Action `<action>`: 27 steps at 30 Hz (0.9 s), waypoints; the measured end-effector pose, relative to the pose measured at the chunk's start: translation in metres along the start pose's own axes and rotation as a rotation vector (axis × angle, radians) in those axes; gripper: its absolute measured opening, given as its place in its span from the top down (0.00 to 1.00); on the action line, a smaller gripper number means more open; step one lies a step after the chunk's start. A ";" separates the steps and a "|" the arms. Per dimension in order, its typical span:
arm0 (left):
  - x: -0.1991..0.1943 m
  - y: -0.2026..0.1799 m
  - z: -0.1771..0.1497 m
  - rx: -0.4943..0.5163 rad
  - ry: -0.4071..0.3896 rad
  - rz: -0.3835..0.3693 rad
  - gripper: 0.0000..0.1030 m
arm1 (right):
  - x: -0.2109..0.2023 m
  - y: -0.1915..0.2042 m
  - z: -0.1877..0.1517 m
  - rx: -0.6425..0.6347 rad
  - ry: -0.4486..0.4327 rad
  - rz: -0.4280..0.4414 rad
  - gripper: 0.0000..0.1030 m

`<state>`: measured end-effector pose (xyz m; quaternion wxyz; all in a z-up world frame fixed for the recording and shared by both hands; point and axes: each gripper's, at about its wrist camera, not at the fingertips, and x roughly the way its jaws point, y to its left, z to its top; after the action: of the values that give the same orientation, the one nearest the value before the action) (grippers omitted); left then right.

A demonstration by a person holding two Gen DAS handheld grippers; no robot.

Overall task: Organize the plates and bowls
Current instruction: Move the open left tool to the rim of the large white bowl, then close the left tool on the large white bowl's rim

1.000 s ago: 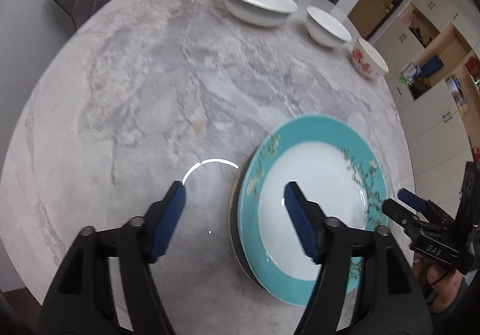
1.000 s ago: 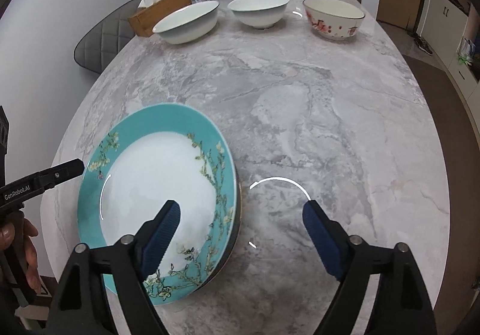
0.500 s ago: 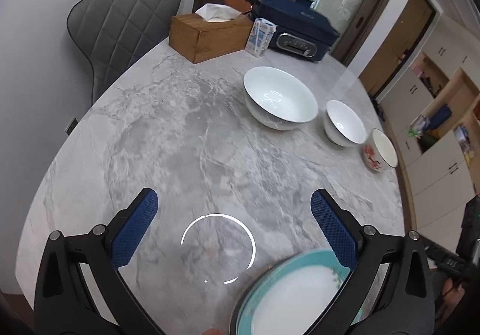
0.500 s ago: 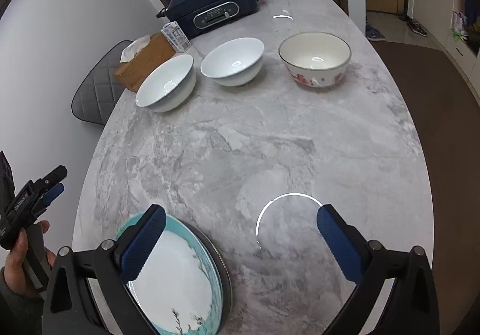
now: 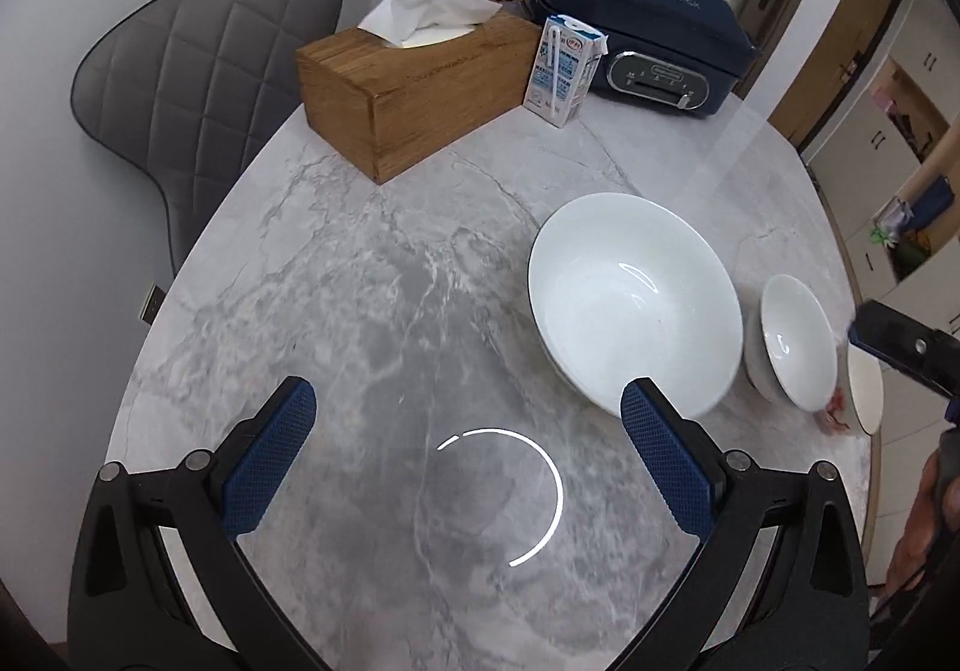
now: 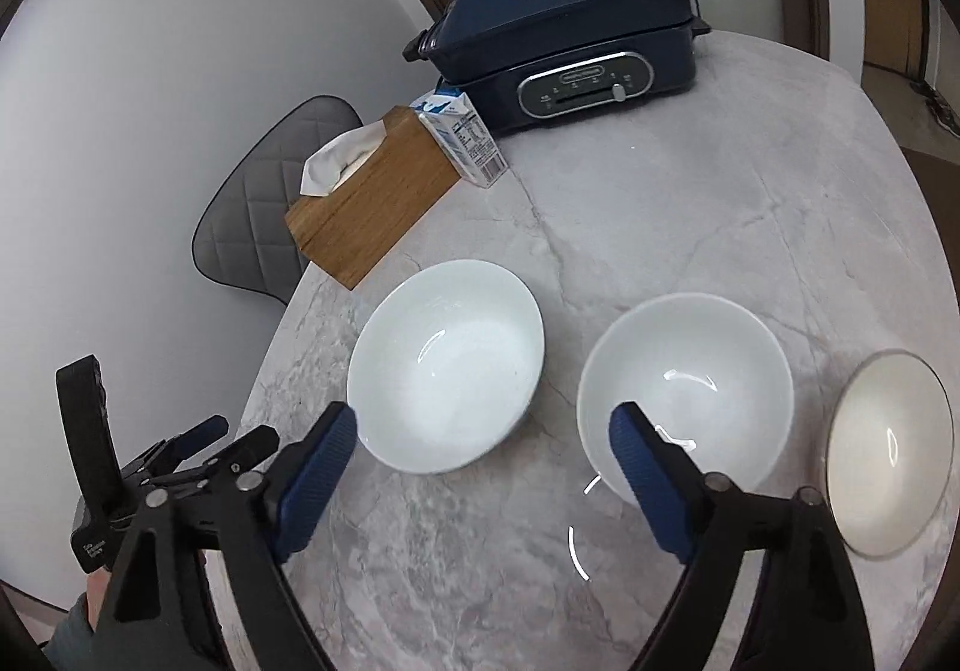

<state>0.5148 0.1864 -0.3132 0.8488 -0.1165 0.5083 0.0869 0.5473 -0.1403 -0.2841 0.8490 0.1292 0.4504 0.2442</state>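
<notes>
Three bowls stand in a row on the marble table point(image 5: 372, 263): a large white bowl point(image 5: 633, 305) point(image 6: 447, 365), a smaller white bowl point(image 5: 795, 344) point(image 6: 684, 389) and a floral bowl point(image 5: 858, 401) point(image 6: 888, 449). My left gripper point(image 5: 468, 395) hangs wide open over bare marble, just left of the large bowl, holding nothing. My right gripper point(image 6: 483, 419) hovers above the near rims of the two white bowls. Its jaws are closing, with no pad touching a bowl. Each gripper shows at the edge of the other's view. No plate is in view.
At the table's far end are a wooden tissue box point(image 5: 414, 89), a small milk carton point(image 5: 564, 68) and a dark blue electric cooker point(image 6: 570, 41). A grey quilted chair point(image 5: 198, 83) stands beyond the left edge. Cabinets line the right side.
Both grippers have travelled from the teal plate to the bowls at the far end, and the plate has dropped out of view. The left jaws have spread wider; the right jaws have narrowed.
</notes>
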 end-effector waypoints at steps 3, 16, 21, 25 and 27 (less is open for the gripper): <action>0.029 -0.003 0.010 0.006 0.041 0.002 0.01 | 0.033 0.004 0.014 -0.039 0.050 -0.022 0.27; 0.092 -0.011 0.017 -0.036 0.131 -0.062 0.15 | 0.105 -0.008 0.036 -0.049 0.170 -0.084 0.32; 0.112 -0.015 0.016 -0.047 0.182 -0.098 0.47 | 0.122 -0.004 0.041 -0.072 0.231 -0.093 0.32; 0.122 -0.018 0.014 -0.055 0.196 -0.117 0.66 | 0.130 -0.004 0.043 -0.072 0.249 -0.088 0.53; 0.126 -0.022 0.013 -0.051 0.204 -0.127 0.69 | 0.133 -0.002 0.043 -0.091 0.262 -0.119 0.63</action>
<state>0.5905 0.1724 -0.4162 0.7932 -0.1785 0.5812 0.0335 0.6467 -0.0716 -0.3544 0.8010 0.0307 0.5524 0.2286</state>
